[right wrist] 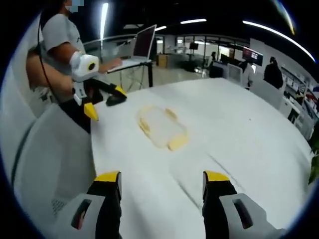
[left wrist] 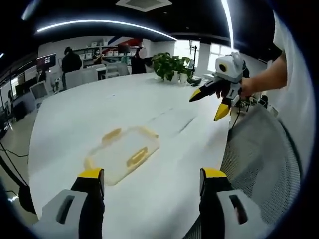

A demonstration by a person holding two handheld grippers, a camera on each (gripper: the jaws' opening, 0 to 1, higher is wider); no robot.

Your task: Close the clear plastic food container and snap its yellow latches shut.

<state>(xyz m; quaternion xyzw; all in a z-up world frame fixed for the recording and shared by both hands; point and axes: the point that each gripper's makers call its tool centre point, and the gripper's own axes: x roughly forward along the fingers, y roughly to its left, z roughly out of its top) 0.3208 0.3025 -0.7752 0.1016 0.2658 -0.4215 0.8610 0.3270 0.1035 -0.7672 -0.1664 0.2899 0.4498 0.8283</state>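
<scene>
lay flat on the smooth white bench [left wrist: 75, 114], well ahead of both tongs and touched by neither: clear, rounded-rectangular plastic container [left wrist: 123, 154] with yellow latches [left wrist: 136, 157] on its sides. held apart and empty above the bench, left tongs [left wrist: 152, 184] and right tongs [right wrist: 162, 186], yellow-tipped jaws spread wide, pointing at the container

Premises: open-plan office. Evidence: large white table [left wrist: 75, 114]; mesh chair [left wrist: 259, 149]; laptop [right wrist: 142, 45] on a stand; wall monitor [left wrist: 46, 61]; desks with further monitors [right wrist: 252, 56] at the rear; potted plant [left wrist: 172, 65]; linear ceiling lights [left wrist: 99, 24]; people [left wrist: 71, 60] at workstations.
</scene>
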